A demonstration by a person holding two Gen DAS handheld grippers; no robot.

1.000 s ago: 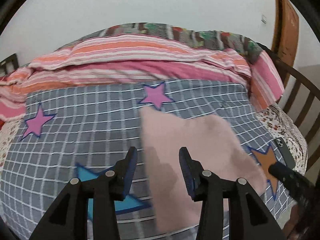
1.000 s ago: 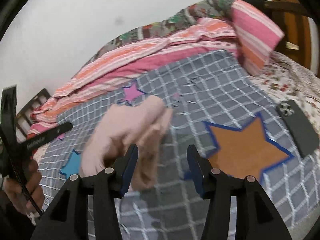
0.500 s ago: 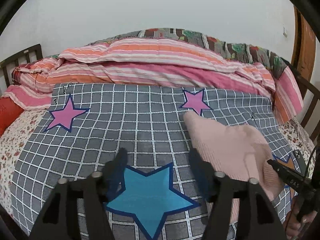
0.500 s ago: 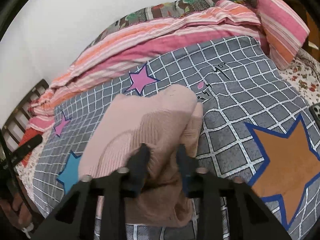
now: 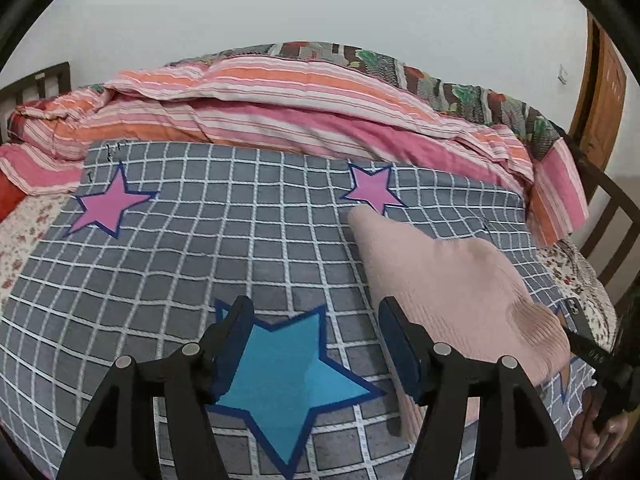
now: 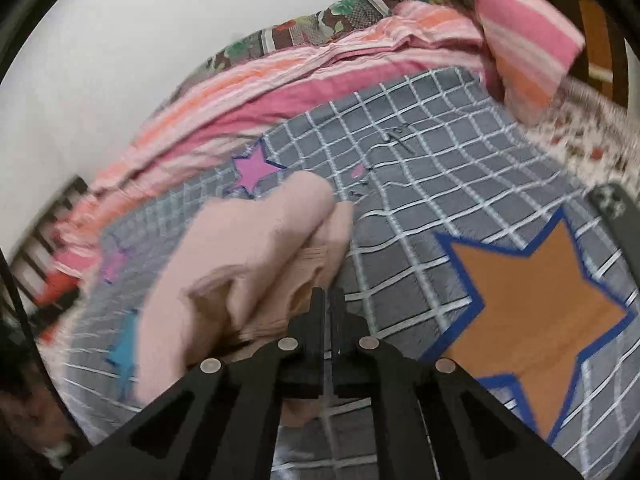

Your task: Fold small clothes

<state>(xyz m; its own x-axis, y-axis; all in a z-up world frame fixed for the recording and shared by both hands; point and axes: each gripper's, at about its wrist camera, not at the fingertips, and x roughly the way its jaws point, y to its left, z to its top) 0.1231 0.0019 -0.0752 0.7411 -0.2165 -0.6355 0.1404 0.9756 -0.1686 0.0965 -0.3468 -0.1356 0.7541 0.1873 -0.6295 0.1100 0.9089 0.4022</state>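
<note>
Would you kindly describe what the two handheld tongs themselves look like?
Both the left tongs and right tongs are matte black plastic, built from angular triangular linkage arms joined by round silver rivets. The left fingers carry dark blue pads. No cables or sleeves are visible.

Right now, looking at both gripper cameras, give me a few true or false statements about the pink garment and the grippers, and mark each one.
1. The left gripper is open and holds nothing. True.
2. The right gripper is wide open. False: it is shut on the pink garment.
3. The garment lies on the blue star. False: it lies to the right of it, on the checked blanket.
4. A dark phone lies beyond the orange star. True.
</note>
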